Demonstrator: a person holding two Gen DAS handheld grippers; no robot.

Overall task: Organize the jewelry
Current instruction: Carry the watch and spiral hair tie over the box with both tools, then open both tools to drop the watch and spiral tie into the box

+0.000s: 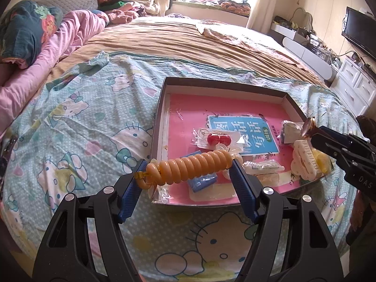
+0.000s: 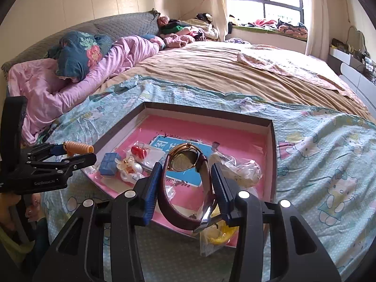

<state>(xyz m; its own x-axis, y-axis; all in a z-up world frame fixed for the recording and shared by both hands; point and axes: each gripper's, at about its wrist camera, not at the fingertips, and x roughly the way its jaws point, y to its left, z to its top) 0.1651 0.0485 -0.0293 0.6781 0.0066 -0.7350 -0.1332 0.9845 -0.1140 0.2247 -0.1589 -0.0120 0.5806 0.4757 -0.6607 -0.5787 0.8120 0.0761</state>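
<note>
Nearest the lens, the left gripper [image 1: 188,168] clamps an orange coiled bracelet [image 1: 190,167] crosswise between its blue pads, over the near-left corner of the shallow box [image 1: 162,108]. That box rests on the cat-print bedsheet [image 1: 77,117] and serves as landmark. The right gripper [image 2: 186,176] pinches a watch [image 2: 185,162] by its dark red strap above the box's near edge, dial facing up. Inside the box, on a pink book [image 1: 211,108], lie a cream hair claw [image 1: 303,162] at the right edge, a blue block [image 2: 109,164] toward the near-left side, and bagged red earrings [image 1: 215,139] near the centre.
</note>
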